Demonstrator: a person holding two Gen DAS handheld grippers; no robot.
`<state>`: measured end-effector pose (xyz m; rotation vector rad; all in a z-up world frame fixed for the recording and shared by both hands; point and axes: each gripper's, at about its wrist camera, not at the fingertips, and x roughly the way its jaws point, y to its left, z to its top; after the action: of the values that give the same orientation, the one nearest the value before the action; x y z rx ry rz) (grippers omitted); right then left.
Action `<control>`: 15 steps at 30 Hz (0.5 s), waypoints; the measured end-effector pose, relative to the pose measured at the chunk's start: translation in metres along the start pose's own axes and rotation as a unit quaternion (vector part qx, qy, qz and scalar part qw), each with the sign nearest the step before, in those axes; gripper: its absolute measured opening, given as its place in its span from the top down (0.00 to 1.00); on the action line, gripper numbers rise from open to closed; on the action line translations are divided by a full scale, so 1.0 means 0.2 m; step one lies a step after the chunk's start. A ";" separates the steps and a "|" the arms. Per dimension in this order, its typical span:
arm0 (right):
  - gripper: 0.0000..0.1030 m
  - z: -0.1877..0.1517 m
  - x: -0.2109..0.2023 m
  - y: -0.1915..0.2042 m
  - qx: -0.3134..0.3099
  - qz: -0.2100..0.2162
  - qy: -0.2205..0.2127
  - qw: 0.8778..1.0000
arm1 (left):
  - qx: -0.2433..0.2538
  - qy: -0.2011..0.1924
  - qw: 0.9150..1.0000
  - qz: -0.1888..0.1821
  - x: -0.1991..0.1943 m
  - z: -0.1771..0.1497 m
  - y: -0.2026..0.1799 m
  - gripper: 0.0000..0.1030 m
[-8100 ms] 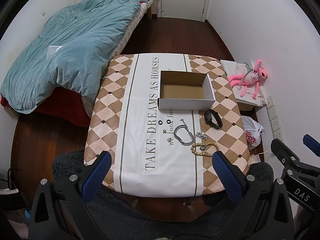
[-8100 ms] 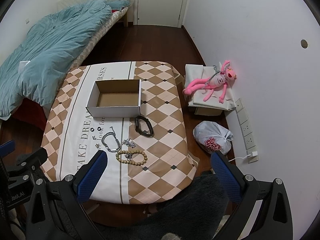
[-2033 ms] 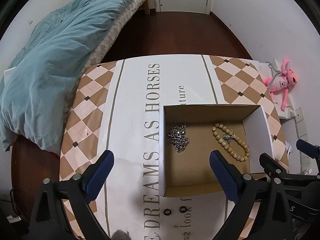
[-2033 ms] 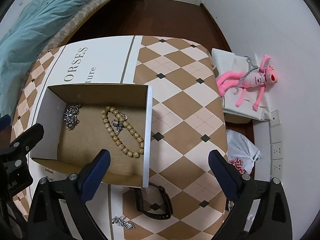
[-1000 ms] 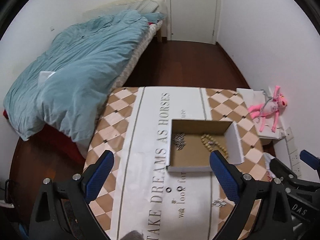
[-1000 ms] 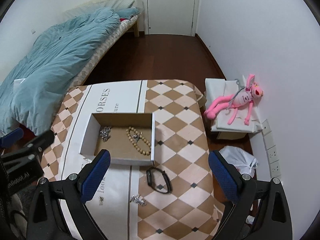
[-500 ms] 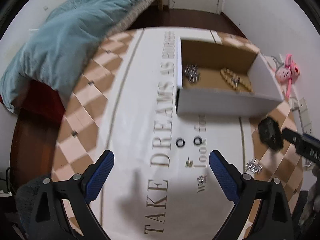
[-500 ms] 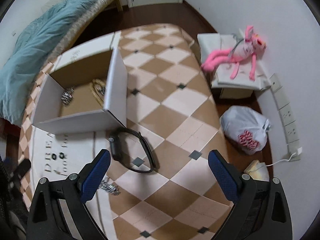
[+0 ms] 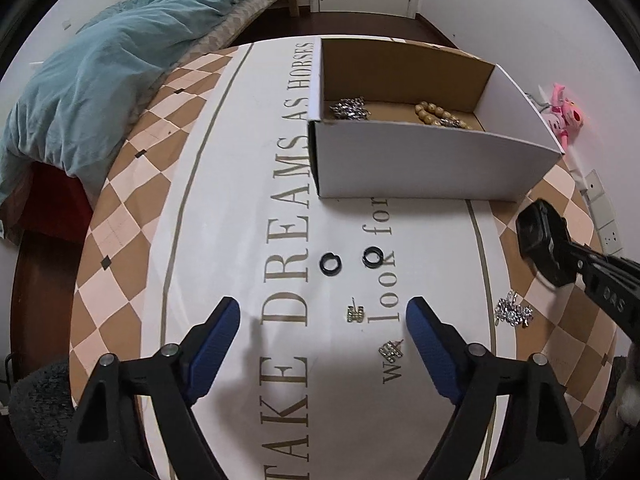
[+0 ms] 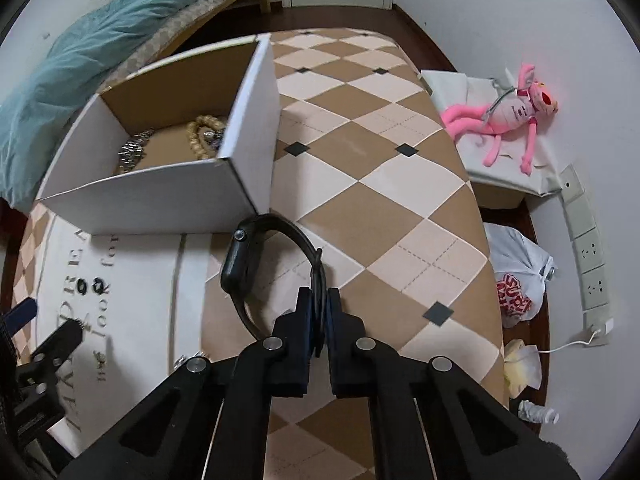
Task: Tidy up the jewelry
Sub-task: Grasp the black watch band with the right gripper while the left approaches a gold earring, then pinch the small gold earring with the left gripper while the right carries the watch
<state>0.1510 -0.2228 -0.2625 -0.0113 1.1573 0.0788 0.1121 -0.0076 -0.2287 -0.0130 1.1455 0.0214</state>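
The smartwatch (image 10: 256, 264) sits at centre frame in the right wrist view, its strap pinched between the pressed-together fingers of the right gripper (image 10: 318, 304), just below the cardboard box (image 10: 168, 196). That box already holds a bead bracelet (image 10: 200, 136) and a chain (image 10: 132, 152). The step in hand looks like lifting the watch; next it must clear the near wall. The left gripper (image 9: 322, 328) hangs spread, holding nothing, near two black rings (image 9: 352, 260).

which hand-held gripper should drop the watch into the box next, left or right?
Right. The right hand-held gripper is already shut on the black watch strap, just beside the cardboard box. The left hand-held gripper is open and empty, over the small earrings.
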 end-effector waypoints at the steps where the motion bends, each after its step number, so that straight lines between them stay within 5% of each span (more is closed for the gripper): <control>1: 0.94 -0.01 -0.01 0.00 0.001 0.002 0.001 1.000 | 0.001 0.002 1.000 -0.003 0.01 -0.01 0.00 0.23; 4: 0.94 -0.06 -0.04 0.00 0.005 0.008 0.002 1.000 | 0.002 0.009 1.000 -0.012 0.03 -0.02 -0.01 0.41; 6: 0.94 -0.09 -0.05 0.01 0.007 0.011 0.003 1.000 | 0.005 0.015 1.000 -0.021 0.05 -0.03 -0.02 0.62; 15: 0.94 -0.15 -0.08 0.06 0.007 0.011 0.003 1.000 | 0.017 0.001 0.999 -0.030 0.04 -0.03 -0.04 0.93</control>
<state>0.1157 -0.2138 -0.2592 0.0129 1.1650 0.0901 0.1107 -0.0161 -0.2388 -0.0180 1.1461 -0.0518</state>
